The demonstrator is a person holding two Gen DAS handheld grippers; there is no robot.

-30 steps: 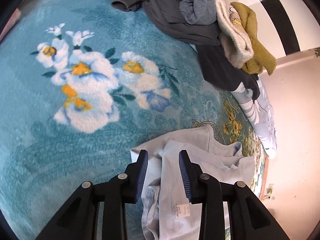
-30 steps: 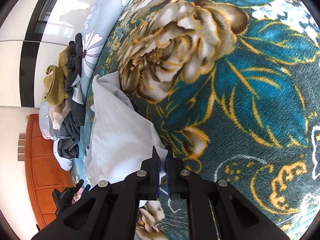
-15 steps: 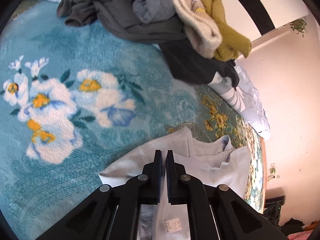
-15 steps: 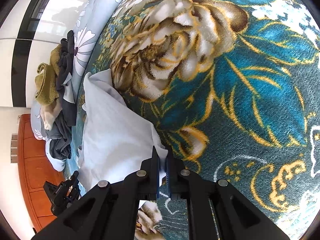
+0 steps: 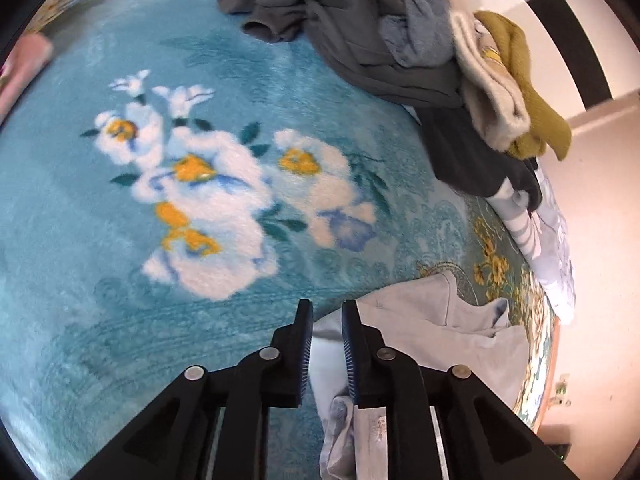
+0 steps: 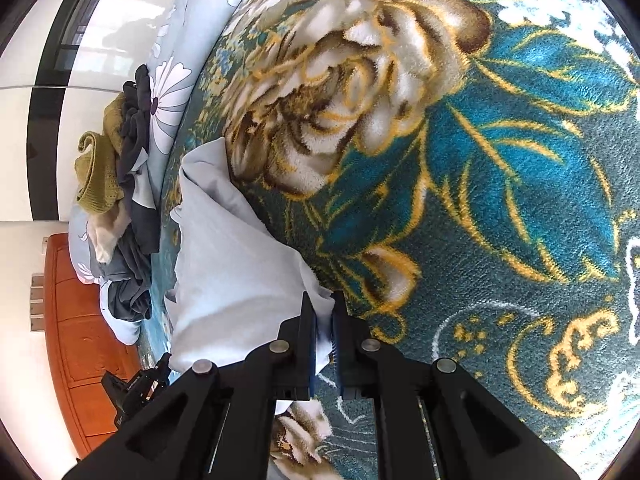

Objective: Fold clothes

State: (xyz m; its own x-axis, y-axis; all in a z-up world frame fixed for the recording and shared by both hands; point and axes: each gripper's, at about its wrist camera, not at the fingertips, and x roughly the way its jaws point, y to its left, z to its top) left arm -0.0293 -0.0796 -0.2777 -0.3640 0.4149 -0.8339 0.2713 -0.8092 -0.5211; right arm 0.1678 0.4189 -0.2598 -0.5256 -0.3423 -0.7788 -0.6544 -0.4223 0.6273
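the pale grey-blue garment (image 5: 452, 320) lies crumpled on the bed's teal floral blanket (image 5: 100, 280), near the blanket's edge, with its care label showing under the left hand-held gripper (image 5: 326, 320). that gripper's jaws have just been opening a little after pinching shut; they now stand narrowly apart with a fold of the garment lying in the gap between the blue pads, and the pads do not appear to press on it. in the right wrist view the same garment (image 6: 232, 264) stretches away from the right hand-held gripper (image 6: 323, 316), whose jaws are almost fully closed on a corner of the cloth, the fabric pinched between the pads and lifted slightly off the blanket (image 6: 500, 200) (here patterned with large cream and gold blooms on darker teal). at the far side of the bed sits a heap of unfolded clothes (image 5: 360, 40): dark grey pieces, a lighter blue-grey one, a cream fleece item (image 5: 492, 92) and a mustard knit (image 5: 532, 120) draped at the heap's edge, well apart from the garment being handled. a flower-print quilt (image 6: 168, 80) lies along the bed's edge beside the heap, and an orange-brown wooden cabinet (image 6: 80, 340) stands beyond it.
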